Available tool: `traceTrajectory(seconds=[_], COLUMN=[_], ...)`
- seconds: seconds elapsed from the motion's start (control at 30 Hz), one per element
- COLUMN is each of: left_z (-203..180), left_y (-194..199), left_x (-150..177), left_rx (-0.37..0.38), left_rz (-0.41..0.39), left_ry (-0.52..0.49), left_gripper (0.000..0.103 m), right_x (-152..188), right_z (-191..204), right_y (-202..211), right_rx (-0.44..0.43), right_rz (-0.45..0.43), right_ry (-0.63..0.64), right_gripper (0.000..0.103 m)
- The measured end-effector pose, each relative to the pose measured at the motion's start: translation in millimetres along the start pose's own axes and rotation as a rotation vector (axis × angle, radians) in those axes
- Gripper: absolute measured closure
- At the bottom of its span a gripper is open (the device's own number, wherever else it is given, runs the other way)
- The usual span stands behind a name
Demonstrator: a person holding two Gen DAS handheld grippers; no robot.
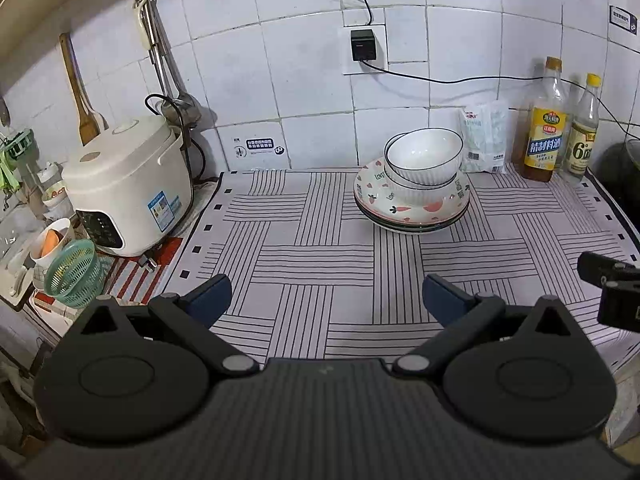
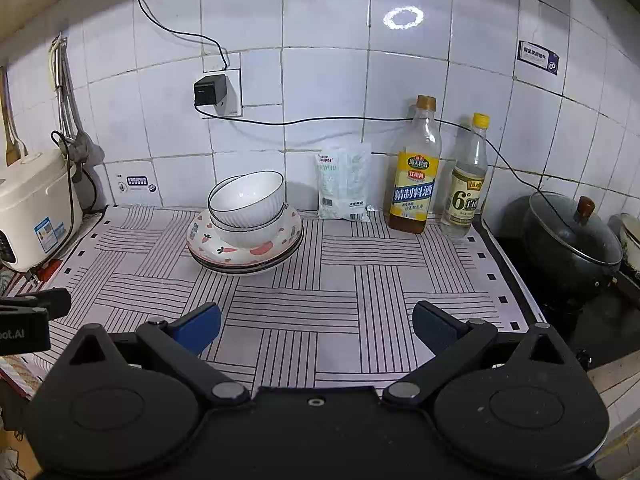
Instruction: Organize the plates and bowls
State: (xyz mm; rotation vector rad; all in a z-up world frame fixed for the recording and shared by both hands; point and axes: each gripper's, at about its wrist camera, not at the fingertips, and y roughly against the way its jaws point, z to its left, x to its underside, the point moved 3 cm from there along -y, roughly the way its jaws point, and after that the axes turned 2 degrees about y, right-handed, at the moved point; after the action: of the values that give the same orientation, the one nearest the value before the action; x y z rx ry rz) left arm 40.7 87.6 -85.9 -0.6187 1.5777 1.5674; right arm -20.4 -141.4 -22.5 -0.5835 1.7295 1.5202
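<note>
A stack of plates (image 1: pixel 416 212) sits on the striped mat (image 1: pixel 320 264) near the back wall; the top plate has carrot and heart prints. Two white ribbed bowls with dark rims (image 1: pixel 424 160) are nested on the plates, the upper one tilted. The stack also shows in the right wrist view (image 2: pixel 240 258), with the bowls (image 2: pixel 250 200) on it. My left gripper (image 1: pixel 326 298) is open and empty, low over the mat in front of the stack. My right gripper (image 2: pixel 316 326) is open and empty, in front and to the right of the stack.
A white rice cooker (image 1: pixel 128 188) stands at the left with a green basket (image 1: pixel 74 272) beside it. A white bag (image 2: pixel 344 182) and two bottles (image 2: pixel 414 168) stand by the wall. A lidded black pot (image 2: pixel 568 240) sits on the stove at the right. Utensils hang on the wall.
</note>
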Motion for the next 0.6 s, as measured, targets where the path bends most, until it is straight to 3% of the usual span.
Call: traceTrajectory(seconds=[0.6], left_z=[2.5], left_y=[-5.4], left_x=[-2.4], left_rx=[0.027], left_rz=[0.023], left_ry=[0.029], left_gripper=[0.0], right_x=[3.7], right_z=[1.9], right_y=[-14.3], right_rx=[-0.003], right_rz=[0.035], right_ry=[-0.006], right_gripper=[0.0])
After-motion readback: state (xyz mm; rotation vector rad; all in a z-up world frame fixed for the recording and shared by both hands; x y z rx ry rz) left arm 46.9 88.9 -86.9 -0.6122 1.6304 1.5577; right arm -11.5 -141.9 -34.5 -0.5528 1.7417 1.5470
